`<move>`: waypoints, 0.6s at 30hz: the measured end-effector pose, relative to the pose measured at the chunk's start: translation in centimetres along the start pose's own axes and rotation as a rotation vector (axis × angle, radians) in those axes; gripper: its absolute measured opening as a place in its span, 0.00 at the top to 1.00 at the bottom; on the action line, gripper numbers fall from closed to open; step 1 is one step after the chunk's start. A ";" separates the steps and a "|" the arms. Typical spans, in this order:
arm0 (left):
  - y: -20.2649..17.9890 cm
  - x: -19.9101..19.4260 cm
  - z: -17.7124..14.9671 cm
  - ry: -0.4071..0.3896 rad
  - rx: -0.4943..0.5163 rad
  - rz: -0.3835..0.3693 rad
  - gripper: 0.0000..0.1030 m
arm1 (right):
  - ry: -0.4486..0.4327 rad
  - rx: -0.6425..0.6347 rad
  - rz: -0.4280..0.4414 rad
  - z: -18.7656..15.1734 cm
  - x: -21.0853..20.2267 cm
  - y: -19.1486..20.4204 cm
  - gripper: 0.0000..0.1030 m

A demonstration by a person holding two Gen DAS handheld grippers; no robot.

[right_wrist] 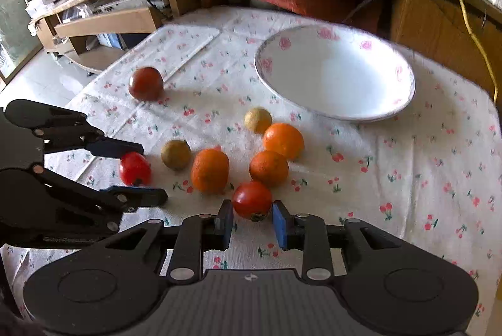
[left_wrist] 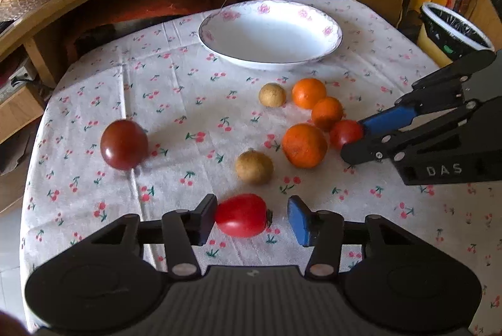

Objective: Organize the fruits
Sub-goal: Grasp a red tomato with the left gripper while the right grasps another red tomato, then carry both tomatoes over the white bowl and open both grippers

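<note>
"DAS" printed on right claw point(left_wrist: 353, 144) body. White floral bowl point(left_wrist: 269, 34) on desk point(left_wrist: 175, 104), nothing in it. Left claw point(left_wrist: 252, 218) spread, oblong red tomato point(left_wrist: 241, 215) between pads, touching left pad only. Right claw apart around small red tomato point(right_wrist: 252, 199). Three oranges point(right_wrist: 210, 170) just beside.

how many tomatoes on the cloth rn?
3. A bright red tomato sits between the left gripper fingers, a small red tomato between the right gripper fingers, and a dark tomato lies alone far left. None look hidden.
</note>
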State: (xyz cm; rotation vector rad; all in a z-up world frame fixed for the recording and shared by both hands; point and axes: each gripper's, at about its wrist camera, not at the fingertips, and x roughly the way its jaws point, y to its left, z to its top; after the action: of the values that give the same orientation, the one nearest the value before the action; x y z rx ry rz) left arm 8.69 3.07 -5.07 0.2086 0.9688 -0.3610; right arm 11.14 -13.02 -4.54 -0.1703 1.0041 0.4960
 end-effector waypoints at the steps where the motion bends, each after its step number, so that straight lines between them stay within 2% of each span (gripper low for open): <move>1: 0.0 0.0 0.0 0.001 -0.006 0.001 0.45 | 0.003 0.004 0.003 -0.1 0.2 0.0 0.75; 7: -0.3 -0.1 -0.1 0.002 -0.010 0.003 0.47 | -0.006 0.000 -0.001 -0.1 0.0 0.1 0.79; 9: -0.3 -0.2 -0.1 0.001 -0.011 0.008 0.50 | -0.007 -0.001 -0.003 -0.3 -0.1 0.2 0.80; 11: -0.2 -0.3 -0.1 0.003 -0.018 0.023 0.58 | -0.009 -0.003 -0.004 -0.4 -0.1 0.2 0.80; 18: -1.1 -1.0 0.1 0.000 -0.048 0.030 0.58 | -0.018 0.008 -0.017 -0.3 -1.1 0.1 0.81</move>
State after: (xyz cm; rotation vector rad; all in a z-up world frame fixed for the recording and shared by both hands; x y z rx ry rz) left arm 7.83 2.26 -4.23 0.1794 0.9720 -0.3104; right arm 10.39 -13.39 -3.80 -0.1666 0.9858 0.4771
